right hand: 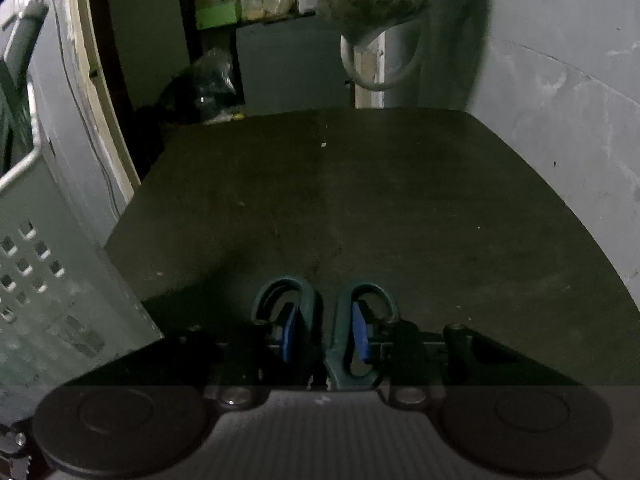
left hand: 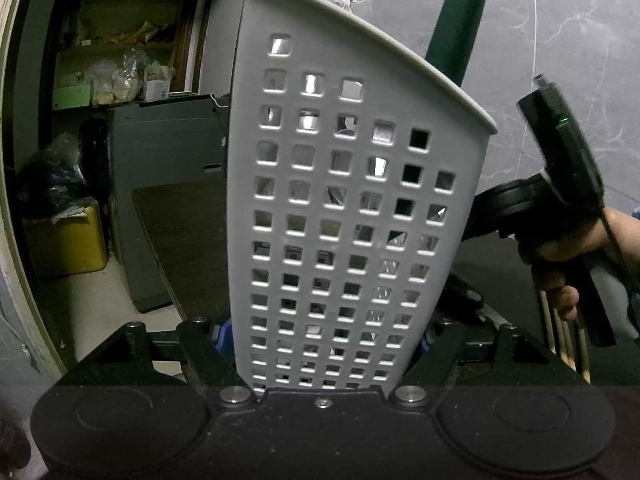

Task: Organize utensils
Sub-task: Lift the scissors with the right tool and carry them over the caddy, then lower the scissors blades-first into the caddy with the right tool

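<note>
While the left hand-held gripper (left hand: 324,344) pinches the white perforated utensil holder (left hand: 352,200) by its lower sides, a dark green handle (left hand: 460,28) stands up from it on the far right. The right hand-held gripper (right hand: 325,334) has its blue pads (right hand: 289,336) inside the loops of green-handled scissors (right hand: 332,328), near on the dark surface (right hand: 360,200).

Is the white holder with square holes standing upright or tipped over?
Upright. In the left wrist view the white holder rises with its rim on top, gripped near its base by the left claw; a dark green handle sticks out above.
</note>
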A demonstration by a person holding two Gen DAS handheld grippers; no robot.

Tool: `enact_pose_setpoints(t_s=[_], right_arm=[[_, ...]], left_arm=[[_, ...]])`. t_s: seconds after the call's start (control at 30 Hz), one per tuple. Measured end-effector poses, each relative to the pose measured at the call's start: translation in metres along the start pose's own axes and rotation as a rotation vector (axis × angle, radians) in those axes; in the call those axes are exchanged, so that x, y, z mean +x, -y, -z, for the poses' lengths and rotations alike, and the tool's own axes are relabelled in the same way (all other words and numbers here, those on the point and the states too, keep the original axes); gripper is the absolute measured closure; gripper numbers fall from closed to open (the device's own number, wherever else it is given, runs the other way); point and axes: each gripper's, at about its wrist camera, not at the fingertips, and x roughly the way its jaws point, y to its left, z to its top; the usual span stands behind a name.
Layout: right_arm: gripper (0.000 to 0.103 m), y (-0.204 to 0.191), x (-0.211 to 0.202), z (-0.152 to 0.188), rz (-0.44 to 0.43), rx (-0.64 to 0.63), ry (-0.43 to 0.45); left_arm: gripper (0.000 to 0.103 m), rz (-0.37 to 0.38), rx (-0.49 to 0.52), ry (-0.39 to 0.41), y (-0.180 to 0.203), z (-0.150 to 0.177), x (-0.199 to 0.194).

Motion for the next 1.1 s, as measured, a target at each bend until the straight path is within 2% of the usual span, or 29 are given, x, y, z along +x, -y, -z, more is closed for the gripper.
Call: enact_pose_setpoints(t_s=[0.13, 0.37, 0.53, 0.7, 0.87, 1.1], right_arm=[[0.071, -0.003, -0.019, 0.002, -0.021, -0.015, 0.098], [0.070, -0.012, -0.062, 0.014, -0.026, -0.050, 0.340], [0.070, -0.018, -0.088, 0.029, 0.003, -0.074, 0.541], [0.070, -0.028, -0.105, 0.041, 0.018, -0.096, 0.690], [0.070, -0.037, -0.118, 0.057, 0.039, -0.124, 0.792], [0.070, -0.036, -0.140, 0.081, 0.015, -0.100, 0.814]], left_arm=[[0.026, 0.000, 0.000, 0.000, 0.000, 0.000, 0.000], [0.026, -0.004, 0.005, 0.000, 0.002, 0.000, -0.001], [0.026, -0.007, 0.008, -0.001, 0.003, -0.001, -0.002], [0.026, -0.007, 0.009, -0.001, 0.004, -0.001, -0.003], [0.026, -0.009, 0.009, -0.001, 0.004, -0.001, -0.002], [0.026, -0.013, 0.010, -0.001, 0.006, -0.001, -0.003]])
